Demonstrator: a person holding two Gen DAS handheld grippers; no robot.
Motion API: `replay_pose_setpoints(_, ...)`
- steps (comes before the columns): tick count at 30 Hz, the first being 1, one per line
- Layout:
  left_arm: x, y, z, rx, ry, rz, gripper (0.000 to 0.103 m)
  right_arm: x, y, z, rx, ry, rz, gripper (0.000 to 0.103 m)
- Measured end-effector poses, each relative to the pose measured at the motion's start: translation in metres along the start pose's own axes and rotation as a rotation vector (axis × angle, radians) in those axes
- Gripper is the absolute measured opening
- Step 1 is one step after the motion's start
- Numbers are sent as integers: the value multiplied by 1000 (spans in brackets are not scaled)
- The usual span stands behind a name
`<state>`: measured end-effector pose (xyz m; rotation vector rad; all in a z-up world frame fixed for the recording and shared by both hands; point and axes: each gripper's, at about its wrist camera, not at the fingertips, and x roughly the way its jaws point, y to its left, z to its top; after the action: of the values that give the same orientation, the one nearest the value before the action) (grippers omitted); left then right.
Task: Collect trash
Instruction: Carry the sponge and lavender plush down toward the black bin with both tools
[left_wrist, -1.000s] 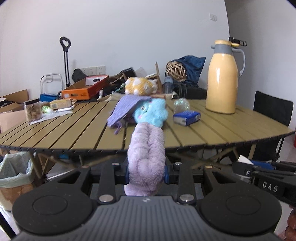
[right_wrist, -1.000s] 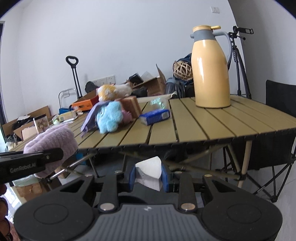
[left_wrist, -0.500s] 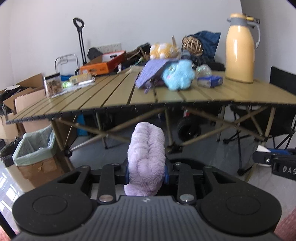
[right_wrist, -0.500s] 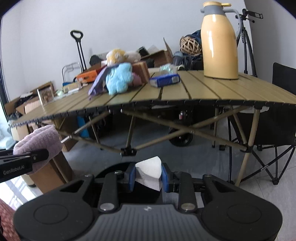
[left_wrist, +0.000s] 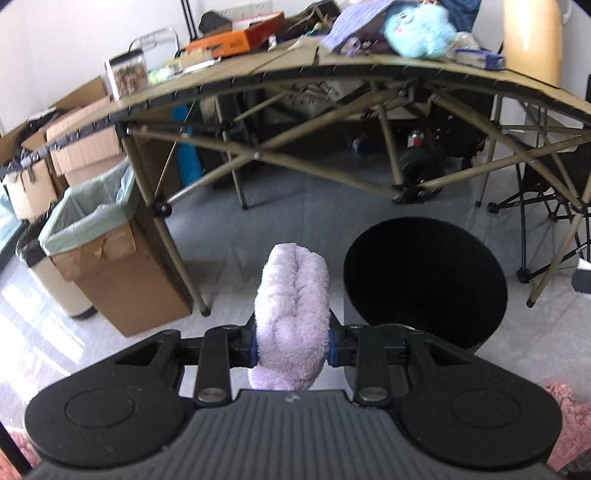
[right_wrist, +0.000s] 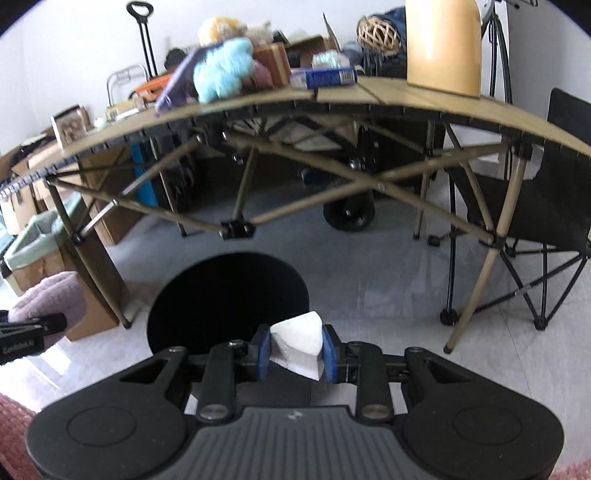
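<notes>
Both tongs had dropped from surface (left_wrist: 369, 62) level to below its edge since earlier frames. L tongs (left_wrist: 291, 343) clamped on a purple fuzzy cloth (left_wrist: 291, 325), just left of black bin (left_wrist: 424, 284) w/ its mouth open. R tongs (right_wrist: 297, 350) pinched white paper scrap (right_wrist: 299, 345) just beyond bin's (right_wrist: 229, 299) rim.

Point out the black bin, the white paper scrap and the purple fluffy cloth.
black bin (left_wrist: 424, 284), left wrist view, dark opening.
white paper scrap (right_wrist: 297, 341), right wrist view, front face.
purple fluffy cloth (left_wrist: 293, 317), left wrist view, middle fold.
</notes>
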<state>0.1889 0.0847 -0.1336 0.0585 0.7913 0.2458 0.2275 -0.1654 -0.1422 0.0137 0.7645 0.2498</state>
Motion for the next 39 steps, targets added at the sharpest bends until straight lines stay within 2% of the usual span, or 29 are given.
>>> replay_pose_setpoints(12,22,-4,4,1,54,5,31,40,7,-11,-22,191,-44,28)
replay_pose_setpoints(21,40,-8,9,-6,94,13,31,55,9,-5,-13,243,-46,28)
replay_pose_setpoints(27,54,-6,14,-31,125,20,31,62,12,4,0,242,-21,28)
replay_pose_setpoints(39,77,5,20,-82,167,45,31,92,43,26,-12,262,39,28)
